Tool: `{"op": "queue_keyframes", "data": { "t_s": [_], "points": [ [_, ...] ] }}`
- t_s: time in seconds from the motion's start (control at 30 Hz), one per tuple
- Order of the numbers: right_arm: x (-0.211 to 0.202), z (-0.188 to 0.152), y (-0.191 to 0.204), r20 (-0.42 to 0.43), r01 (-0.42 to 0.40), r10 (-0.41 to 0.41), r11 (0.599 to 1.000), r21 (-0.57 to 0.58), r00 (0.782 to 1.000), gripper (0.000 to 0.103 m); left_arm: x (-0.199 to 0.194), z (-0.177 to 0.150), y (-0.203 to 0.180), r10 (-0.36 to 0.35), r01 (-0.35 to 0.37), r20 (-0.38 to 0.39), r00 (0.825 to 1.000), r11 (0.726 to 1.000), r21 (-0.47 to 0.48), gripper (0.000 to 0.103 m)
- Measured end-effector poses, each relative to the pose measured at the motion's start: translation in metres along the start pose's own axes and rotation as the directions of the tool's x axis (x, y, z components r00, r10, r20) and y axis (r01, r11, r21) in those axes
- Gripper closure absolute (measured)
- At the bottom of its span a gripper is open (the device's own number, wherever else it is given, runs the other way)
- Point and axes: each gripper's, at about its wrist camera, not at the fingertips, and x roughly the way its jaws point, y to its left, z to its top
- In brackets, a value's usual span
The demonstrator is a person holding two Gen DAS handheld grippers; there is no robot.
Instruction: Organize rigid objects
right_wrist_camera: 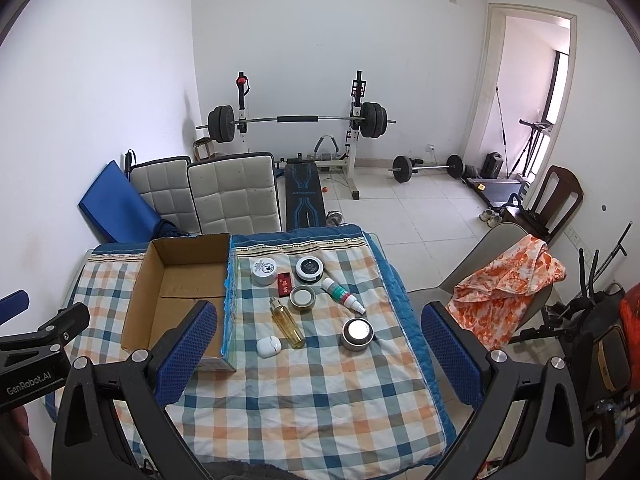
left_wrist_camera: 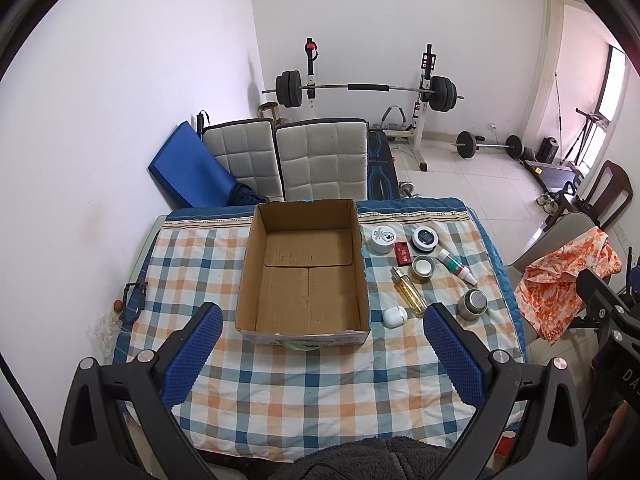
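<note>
Beyond the table we see a barbell [left_wrist_camera: 362, 88] resting on its white rack [right_wrist_camera: 354, 140] against the far wall, with a dark weight bench [right_wrist_camera: 304, 198] in front of it. A second, smaller barbell [right_wrist_camera: 426, 167] lies on the tiled floor. Two quilted white chairs [left_wrist_camera: 322, 160] stand side by side at the table's far edge, a blue mat [left_wrist_camera: 188, 168] leaning just beside them. To the right, an orange-and-white cloth [right_wrist_camera: 506, 286] drapes over a grey chair [right_wrist_camera: 490, 240].

Bright, even daylight enters from the window [left_wrist_camera: 612, 84] at far right, shadows stay soft, focus is sharp, and fisheye bending darkens every corner.
</note>
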Motion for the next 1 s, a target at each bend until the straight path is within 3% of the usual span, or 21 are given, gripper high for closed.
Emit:
{"op": "queue_keyframes", "data": {
  "t_s": [0.8, 1.0],
  "points": [
    [0.002, -0.006, -0.001, -0.014, -0.004, 0.004, 1.000, 0.012, 1.000, 0.000, 0.001, -0.006, 0.003, -0.001, 0.001, -0.007, 1.000, 1.000, -0.007, 0.000],
    [0.027, -0.008, -0.006, -0.066, -0.012, 0.015, 0.999, 0.036, 0.998, 0.000, 0.036, -0.003, 0.019, 0.030, -0.032, -0.064, 0.998, 0.999, -0.038, 0.000]
  ]
}}
